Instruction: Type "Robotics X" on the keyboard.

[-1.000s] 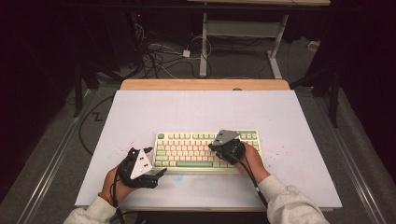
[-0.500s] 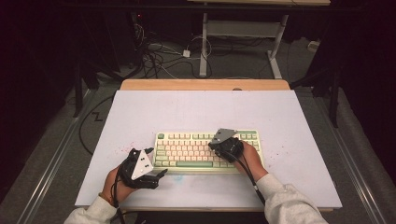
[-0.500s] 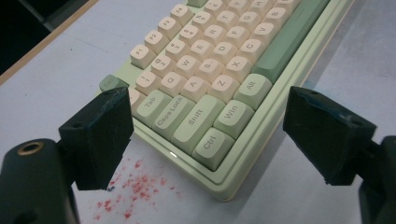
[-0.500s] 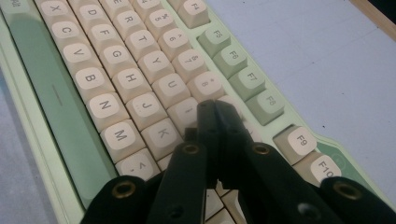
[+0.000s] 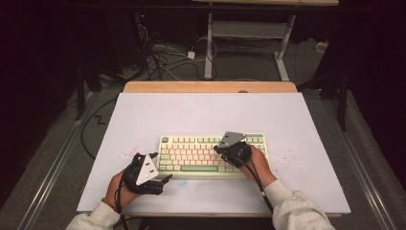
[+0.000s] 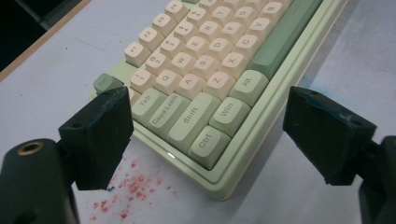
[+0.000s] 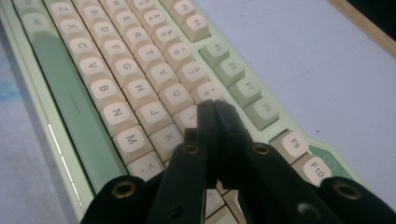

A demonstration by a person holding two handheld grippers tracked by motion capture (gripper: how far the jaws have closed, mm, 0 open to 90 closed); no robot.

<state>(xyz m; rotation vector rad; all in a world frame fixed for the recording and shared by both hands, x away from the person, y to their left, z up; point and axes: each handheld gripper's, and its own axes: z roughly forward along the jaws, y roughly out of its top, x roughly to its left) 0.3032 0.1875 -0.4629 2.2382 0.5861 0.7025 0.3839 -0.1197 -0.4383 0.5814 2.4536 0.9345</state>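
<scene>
From the high view, the keyboard [image 5: 213,155] lies mid-tabletop [image 5: 206,115], right tongs [image 5: 229,147] over its keys. In the left gripper view, left tongs [image 6: 205,135] gape, empty, at its corner. In the right gripper view, right tongs [image 7: 215,112] are closed, tip poised above the keys; pressing looks underway.

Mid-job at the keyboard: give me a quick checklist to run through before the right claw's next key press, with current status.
1. Right claw shut with its tips together: ok.
2. Its tips over the keyboard, near the I and K keys: ok; the exact key under them: cannot tell.
3. Left claw open, holding nothing: ok.
4. Left claw off the keys, straddling the keyboard's Ctrl corner: ok.
5. Keyboard flat on the white table: ok.
6. Tips pressing a key or hovering: cannot tell.
</scene>
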